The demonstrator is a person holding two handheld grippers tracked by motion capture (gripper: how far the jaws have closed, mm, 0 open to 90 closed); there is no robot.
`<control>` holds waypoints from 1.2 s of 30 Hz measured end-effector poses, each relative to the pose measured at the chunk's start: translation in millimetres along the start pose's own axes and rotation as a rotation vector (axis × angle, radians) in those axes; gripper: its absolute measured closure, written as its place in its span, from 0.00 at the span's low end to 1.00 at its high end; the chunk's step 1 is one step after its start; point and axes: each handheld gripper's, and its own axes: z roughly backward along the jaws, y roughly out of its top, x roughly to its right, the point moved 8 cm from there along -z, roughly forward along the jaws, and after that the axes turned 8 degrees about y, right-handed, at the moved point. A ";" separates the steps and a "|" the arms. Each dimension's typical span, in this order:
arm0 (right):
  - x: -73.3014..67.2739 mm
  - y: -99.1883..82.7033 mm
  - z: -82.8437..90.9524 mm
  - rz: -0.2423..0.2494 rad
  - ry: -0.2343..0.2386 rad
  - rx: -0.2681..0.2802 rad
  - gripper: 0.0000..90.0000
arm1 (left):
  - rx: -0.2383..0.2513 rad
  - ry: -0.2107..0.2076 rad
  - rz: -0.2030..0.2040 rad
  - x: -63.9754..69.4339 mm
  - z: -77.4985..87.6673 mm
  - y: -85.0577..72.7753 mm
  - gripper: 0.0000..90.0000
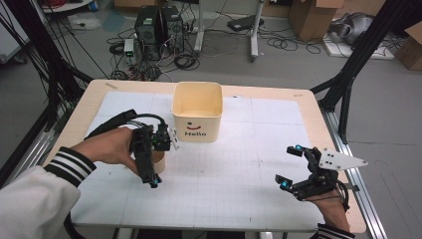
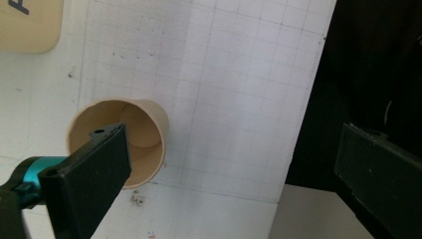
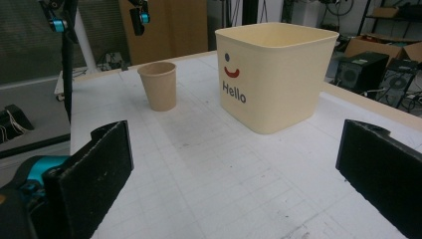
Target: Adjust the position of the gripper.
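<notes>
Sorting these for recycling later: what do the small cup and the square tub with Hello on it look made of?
The cup looks like plain brown paper: matte, thin-walled, with a rolled rim. The tub looks like moulded plastic, possibly a fibre blend: smooth, cream, with rounded corners, an even rim and printing on its wall. Neither shows a recycling mark, so both are guesses.

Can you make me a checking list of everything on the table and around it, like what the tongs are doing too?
Surface: white gridded mat on a wooden table, lightly scuffed.
Job's things: paper cup standing upright, empty; cream "Hello" bin behind it, open top.
Clutter: nothing seen on the mat.
Grippers: left tongs hover above the cup, jaws wide open; right tongs open, held apart over the mat's right side.
Cables: one black cable loops from the left tongs.
Surroundings: computer towers, floor wires, cardboard boxes.
</notes>
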 end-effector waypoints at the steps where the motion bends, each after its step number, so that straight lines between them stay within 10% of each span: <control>1: 0.0 -0.1 0.0 0.000 0.000 -0.001 0.00 | -0.001 0.000 0.004 0.3 0.0 -0.2 0.02; 15: -0.5 -1.0 -0.9 -0.005 0.002 -0.005 0.00 | 0.004 0.003 0.010 -4.1 0.1 -0.5 0.02; 36: 0.6 -2.6 -2.5 -0.008 0.001 -0.014 0.00 | 0.022 0.028 0.143 -45.6 -0.9 -12.5 0.02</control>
